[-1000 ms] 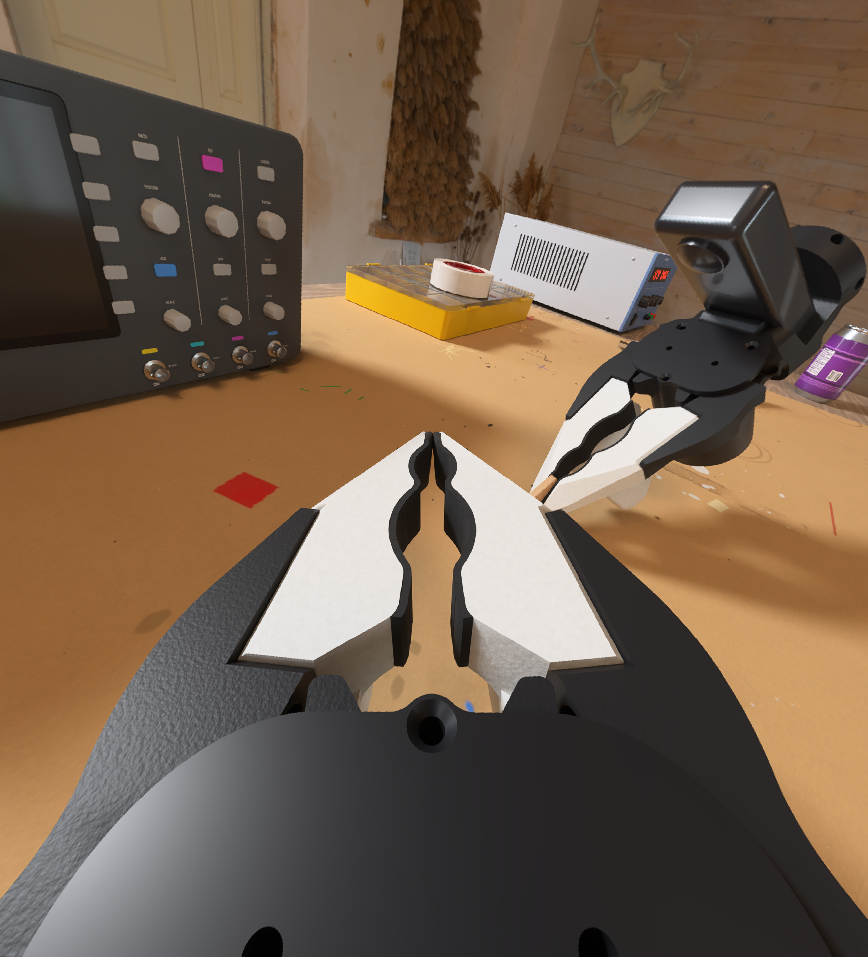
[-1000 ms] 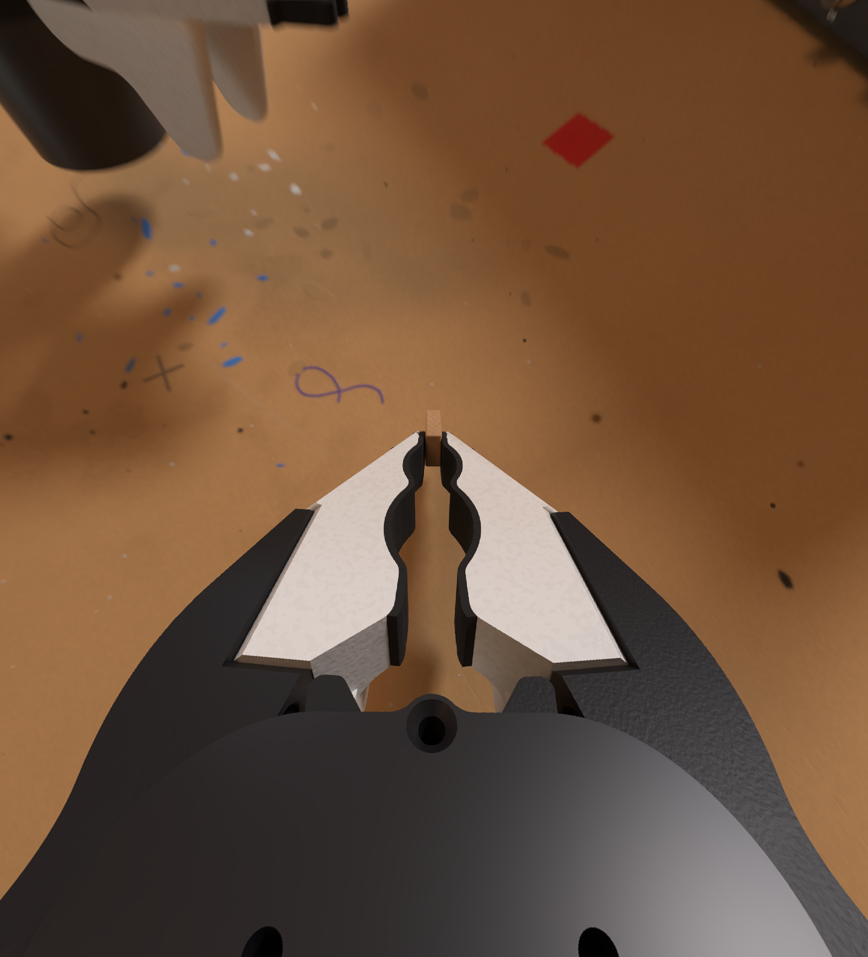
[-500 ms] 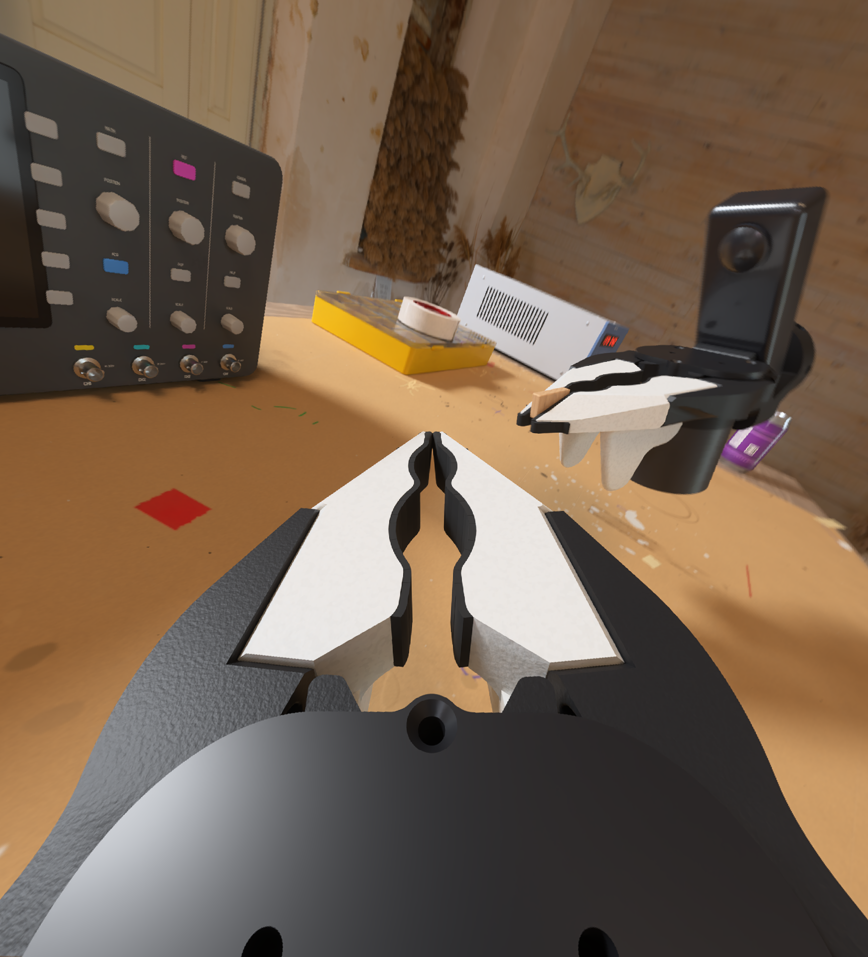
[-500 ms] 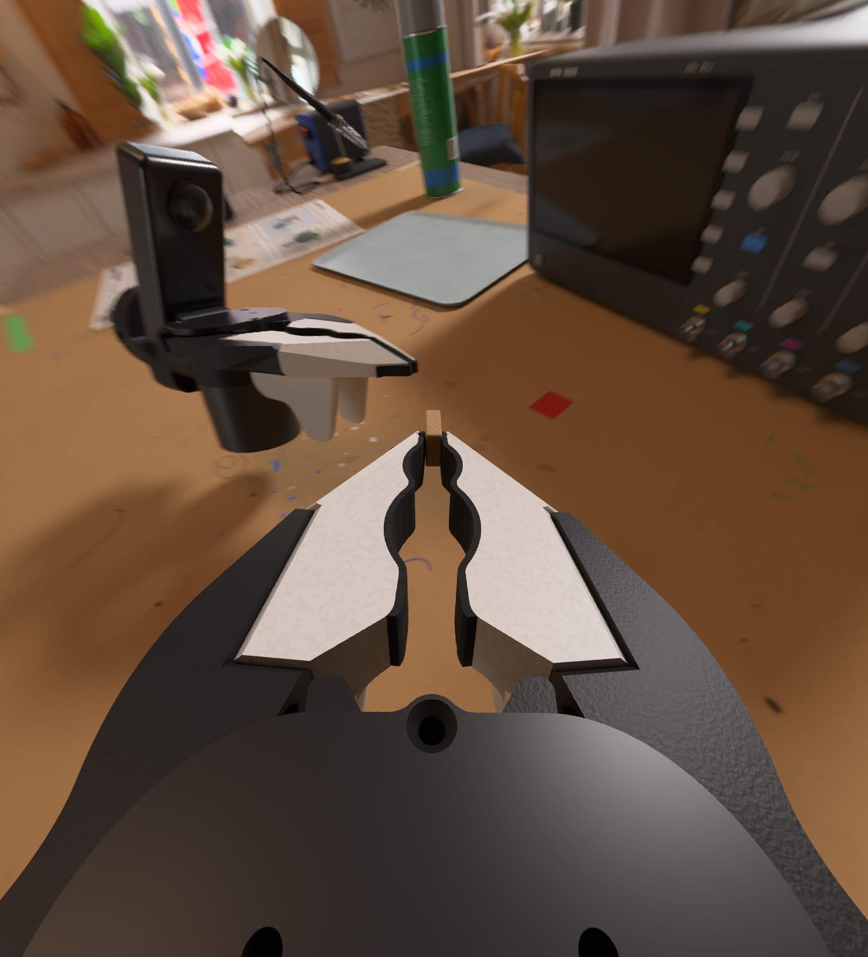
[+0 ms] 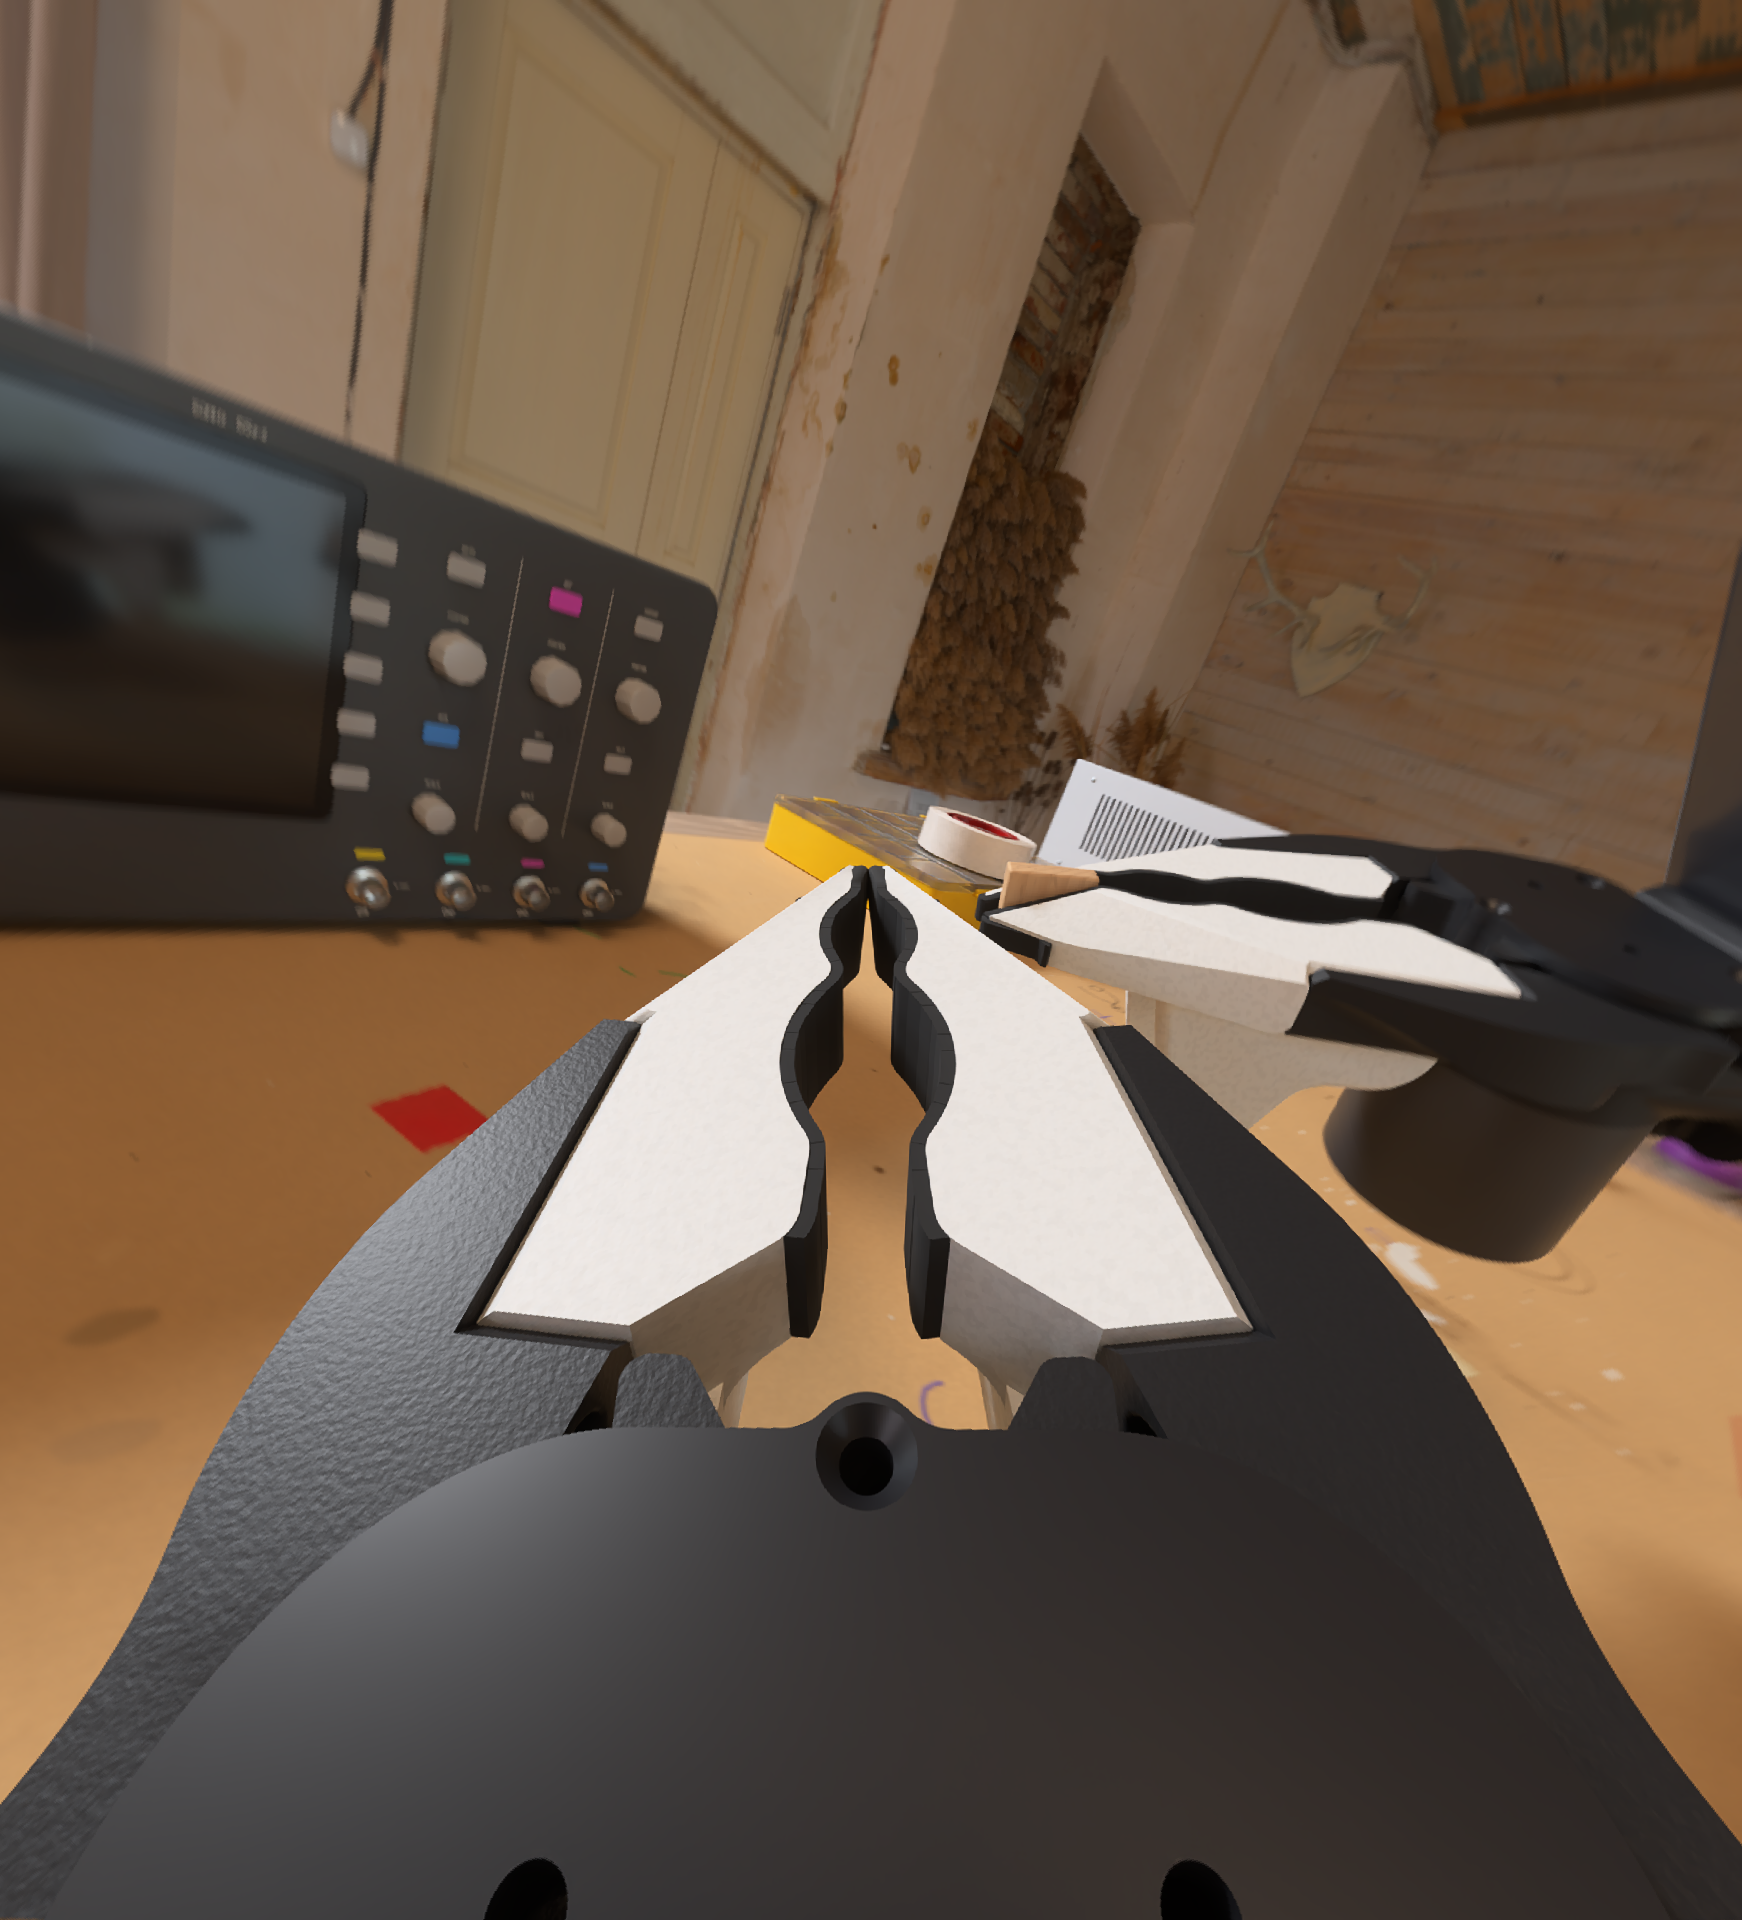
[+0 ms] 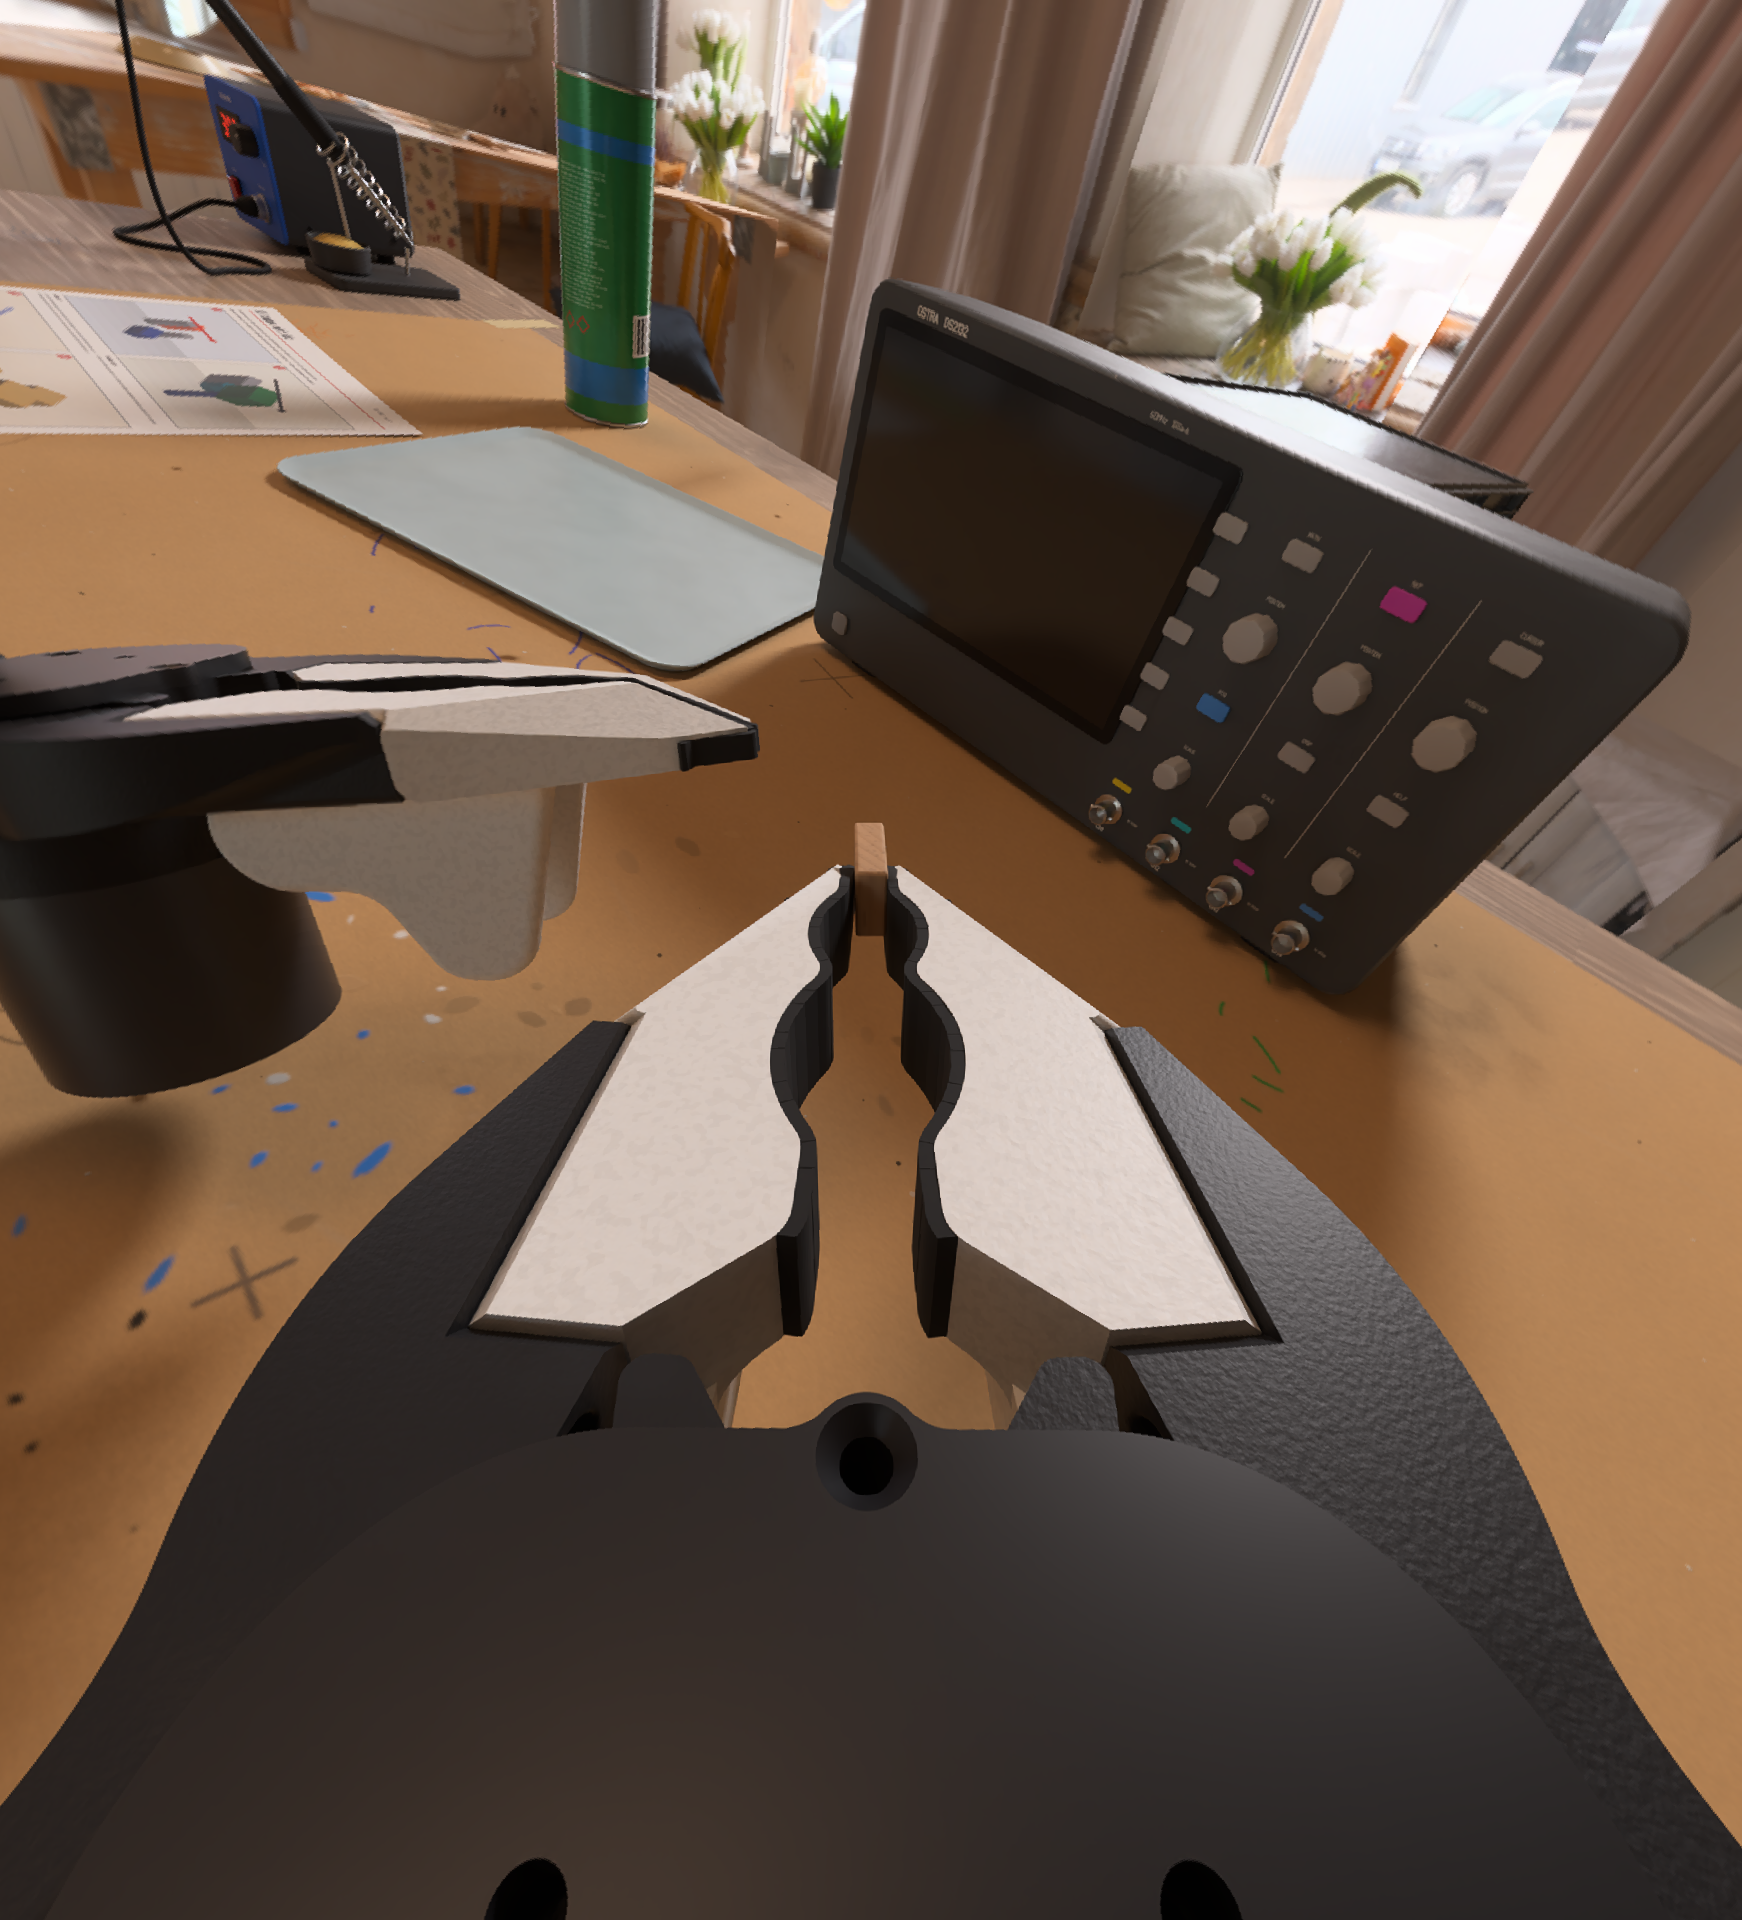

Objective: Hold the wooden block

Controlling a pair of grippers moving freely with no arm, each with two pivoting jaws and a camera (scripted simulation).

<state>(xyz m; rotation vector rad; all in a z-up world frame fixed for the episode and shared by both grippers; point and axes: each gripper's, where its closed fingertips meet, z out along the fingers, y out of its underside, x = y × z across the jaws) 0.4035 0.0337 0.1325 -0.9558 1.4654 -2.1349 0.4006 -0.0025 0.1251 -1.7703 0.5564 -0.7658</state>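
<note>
Brown workbench under me, curtains and a window behind, and we're well off the surface now. My right gripper is clamped on the wooden block: thin tan slab pinched right at the fingertips, top edge poking up past them, held clear above the middle of the bench. My left gripper has its tips pressed together on nothing, hanging level just beside the right one; from the left wrist view I can see the block's end sticking out of the right gripper's nose.

Outward from there: the oscilloscope sits toward the bench's far right edge, a pale mat and a green spray can toward the far edge, a yellow box with a tape roll toward the other corner.

Progress, as I judge it: the grab and lift look done, what's left is simply keeping the pinch steady.

Against a second ago: then the right gripper was nose-down over the bench with the block, now it's swung up level, and the two grippers have drawn closer together.
</note>
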